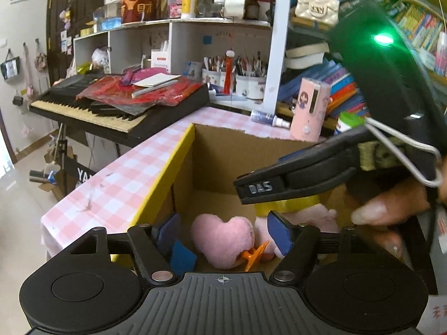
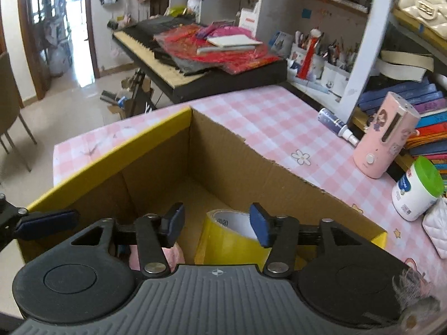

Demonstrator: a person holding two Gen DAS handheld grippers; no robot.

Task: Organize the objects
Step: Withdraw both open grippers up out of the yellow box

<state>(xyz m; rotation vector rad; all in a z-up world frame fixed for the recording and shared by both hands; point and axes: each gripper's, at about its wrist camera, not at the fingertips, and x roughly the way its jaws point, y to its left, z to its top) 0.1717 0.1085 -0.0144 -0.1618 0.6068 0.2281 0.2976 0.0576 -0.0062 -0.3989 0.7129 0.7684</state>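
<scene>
Both grippers hang over an open cardboard box [image 2: 229, 150] that stands on a pink checked tablecloth [image 2: 279, 117]. The left gripper [image 1: 223, 231] has its jaws parted wide with nothing clamped: between and just beyond its blue pads lies a pink heart-shaped plush [image 1: 223, 237] on the box floor, an orange clip [image 1: 255, 254] touching the plush on the side of the right-hand pad, and more pink plush [image 1: 315, 215] past that pad. The pads press on none of these. A small blue piece [image 1: 183, 256] lies by the left-hand pad (what it is cannot be told). The right gripper [image 2: 216, 224] has its jaws partly open; a roll of yellow tape [image 2: 232, 237] stands in the box just below and between them, nearer the right-hand pad, and the pads do not squeeze it. In the left wrist view the right gripper's finger crosses above the tape, with a person's fingers [image 1: 374, 209] behind it. Beyond the box, well apart from the jaws, a pink cylindrical device [image 2: 382, 139] and a white jar with a green lid [image 2: 419, 189] stand on the cloth
</scene>
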